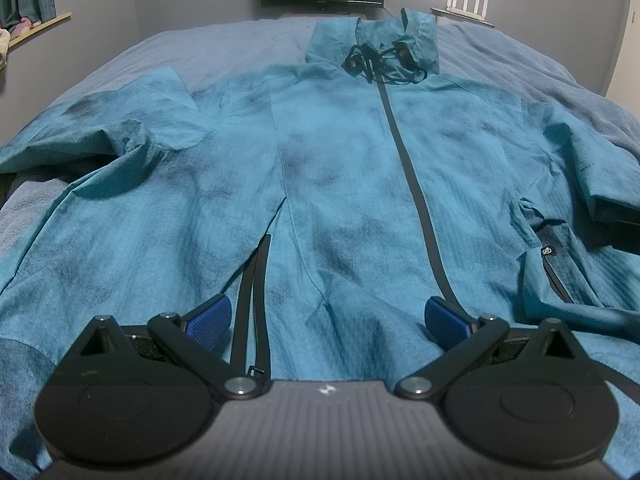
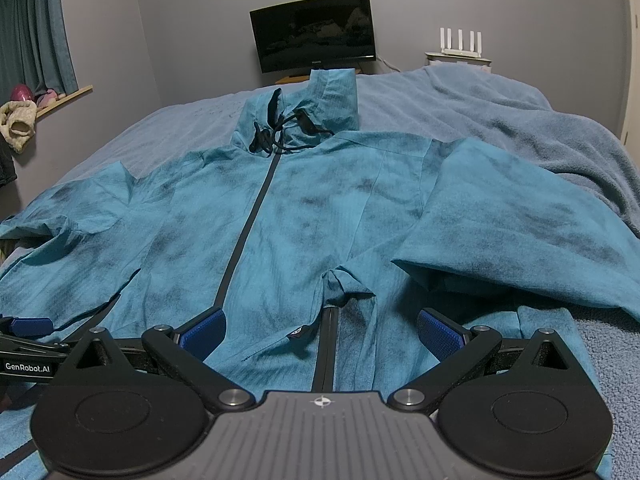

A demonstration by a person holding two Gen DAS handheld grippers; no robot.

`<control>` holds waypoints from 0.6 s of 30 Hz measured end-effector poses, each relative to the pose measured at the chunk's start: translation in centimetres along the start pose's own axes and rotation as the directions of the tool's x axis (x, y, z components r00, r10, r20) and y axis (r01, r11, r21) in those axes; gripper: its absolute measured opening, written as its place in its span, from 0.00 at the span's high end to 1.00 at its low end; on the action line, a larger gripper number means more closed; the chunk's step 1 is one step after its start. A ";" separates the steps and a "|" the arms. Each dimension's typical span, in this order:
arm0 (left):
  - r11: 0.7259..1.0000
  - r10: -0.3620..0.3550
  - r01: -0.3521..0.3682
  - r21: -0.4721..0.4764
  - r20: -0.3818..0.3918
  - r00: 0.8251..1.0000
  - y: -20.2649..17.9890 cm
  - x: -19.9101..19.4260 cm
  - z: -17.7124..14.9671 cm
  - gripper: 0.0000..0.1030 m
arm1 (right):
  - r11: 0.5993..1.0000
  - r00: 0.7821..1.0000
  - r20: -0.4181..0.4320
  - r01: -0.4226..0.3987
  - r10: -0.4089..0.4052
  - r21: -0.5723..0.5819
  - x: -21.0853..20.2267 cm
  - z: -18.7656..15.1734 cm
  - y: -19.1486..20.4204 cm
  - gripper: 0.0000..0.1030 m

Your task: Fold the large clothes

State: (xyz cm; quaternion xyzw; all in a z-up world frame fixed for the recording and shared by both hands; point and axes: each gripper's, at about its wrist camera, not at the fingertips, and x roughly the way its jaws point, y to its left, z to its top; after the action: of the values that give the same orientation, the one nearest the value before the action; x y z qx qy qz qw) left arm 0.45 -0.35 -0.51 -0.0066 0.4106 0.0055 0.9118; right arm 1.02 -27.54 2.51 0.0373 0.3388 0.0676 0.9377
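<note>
A large teal jacket [image 1: 340, 168] lies front-up on the bed, collar at the far end, black centre zip [image 1: 412, 184] closed. It also shows in the right wrist view [image 2: 304, 232]. Both sleeves are spread out to the sides. My left gripper [image 1: 326, 320] is open and empty, low over the jacket's hem beside a black pocket zip. My right gripper [image 2: 320, 332] is open and empty over the hem, straddling the other pocket zip [image 2: 328, 348]. The left gripper's blue pad [image 2: 32, 325] shows at the left edge of the right wrist view.
The bed [image 2: 180, 120] has a blue-grey cover, with a rumpled blanket [image 2: 540, 128] on its right side. A dark monitor [image 2: 314, 42] and a white router [image 2: 460, 46] stand beyond the far end. A window ledge with curtains [image 2: 36, 28] is on the left.
</note>
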 end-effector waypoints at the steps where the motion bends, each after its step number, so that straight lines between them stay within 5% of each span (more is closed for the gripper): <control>1: 1.000 0.000 0.000 0.000 0.000 1.000 0.0 0.0 0.0 0.00 | 1.000 1.000 0.000 0.000 0.000 0.000 0.0 0.0 0.0 0.00; 18: 1.000 0.000 0.000 0.001 -0.001 1.000 0.0 0.0 0.0 0.00 | 1.000 1.000 -0.001 -0.002 0.002 0.004 -0.1 0.2 -0.1 0.00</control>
State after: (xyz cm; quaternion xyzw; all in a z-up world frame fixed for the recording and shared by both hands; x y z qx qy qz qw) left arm 0.49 -0.34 -0.49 -0.0062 0.4109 0.0056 0.9116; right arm 1.09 -27.65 2.76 0.0393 0.3395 0.0677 0.9373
